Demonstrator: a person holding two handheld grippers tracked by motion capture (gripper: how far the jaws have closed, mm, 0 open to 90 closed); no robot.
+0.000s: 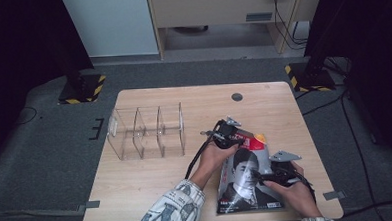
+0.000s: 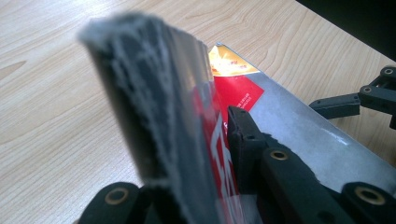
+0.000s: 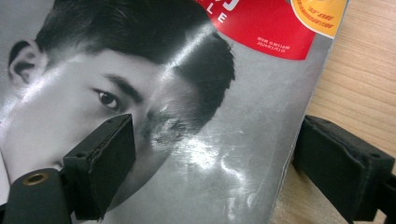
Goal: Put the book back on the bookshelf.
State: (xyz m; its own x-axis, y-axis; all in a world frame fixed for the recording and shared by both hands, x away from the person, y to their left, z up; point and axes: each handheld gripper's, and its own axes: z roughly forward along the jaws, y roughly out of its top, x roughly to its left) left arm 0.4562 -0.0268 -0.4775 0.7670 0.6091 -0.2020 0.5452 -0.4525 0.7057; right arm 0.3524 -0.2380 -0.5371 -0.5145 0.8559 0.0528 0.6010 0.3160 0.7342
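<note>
A glossy magazine (image 1: 243, 181) with a grey portrait cover and a red and orange top band lies at the table's front right. My left gripper (image 1: 231, 136) is shut on its top left corner. In the left gripper view that corner of the magazine (image 2: 154, 116) stands lifted between the jaws of the left gripper (image 2: 196, 144). My right gripper (image 1: 268, 176) is open at the magazine's right edge. In the right gripper view the right gripper (image 3: 217, 130) has one jaw over the cover of the magazine (image 3: 210, 149) and the other over the bare wood beside it.
A clear plastic organiser (image 1: 146, 132) with three compartments stands on the wooden table (image 1: 152, 182), left of the magazine. A round cable hole (image 1: 237, 96) is near the far edge. The right gripper's jaws (image 2: 369, 95) show at the right of the left gripper view.
</note>
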